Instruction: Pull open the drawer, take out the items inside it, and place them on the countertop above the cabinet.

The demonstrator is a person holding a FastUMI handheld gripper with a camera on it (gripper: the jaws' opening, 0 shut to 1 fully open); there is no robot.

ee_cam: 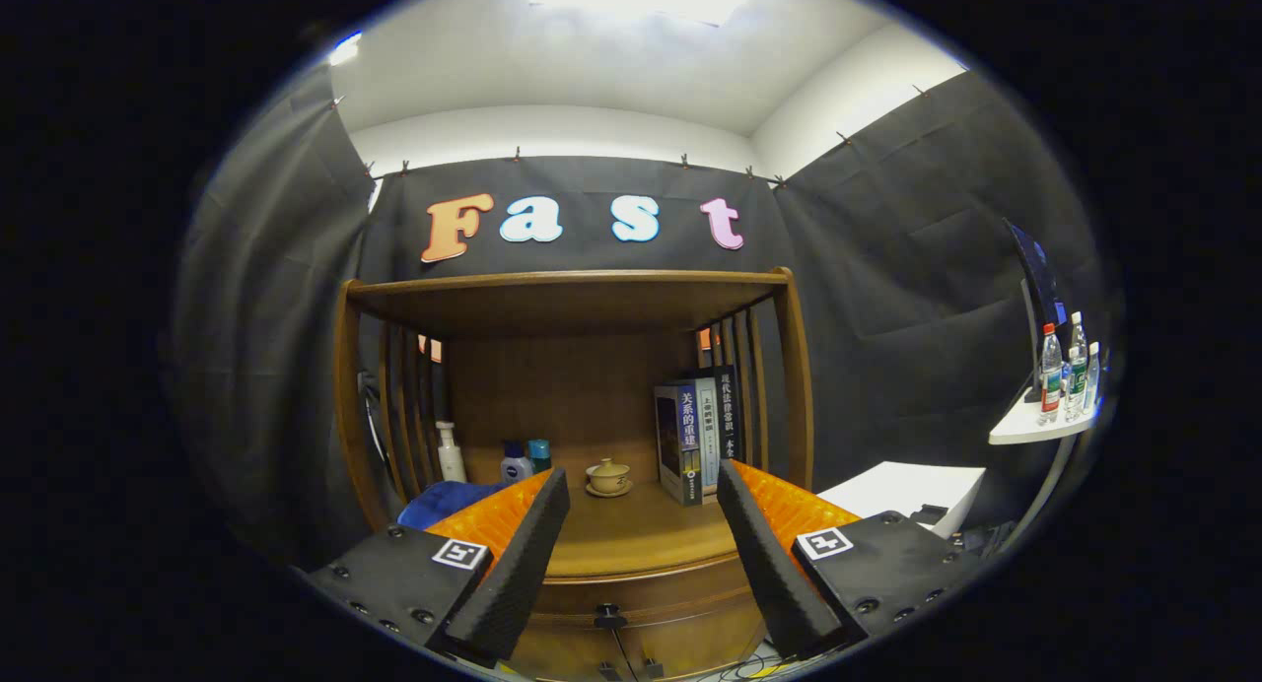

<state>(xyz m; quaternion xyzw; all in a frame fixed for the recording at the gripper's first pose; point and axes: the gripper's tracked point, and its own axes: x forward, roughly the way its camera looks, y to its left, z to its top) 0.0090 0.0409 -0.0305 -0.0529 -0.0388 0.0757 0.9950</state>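
Note:
A wooden cabinet with a shelf top stands ahead of me. Its countertop (631,539) stretches between and beyond my fingers. Below the counter's front edge the drawer front (641,613) is closed, with a small dark knob (610,620) at its middle. My gripper (641,490) is open, its fingers spread wide above the counter's front edge, nothing between them. The drawer's contents are hidden.
On the counter stand a white pump bottle (451,452), two small bottles (516,462), a lidded tea cup on a saucer (608,476), upright books (698,436) and a blue cloth (444,500). To the right are a white table (902,490) and a shelf with water bottles (1070,372).

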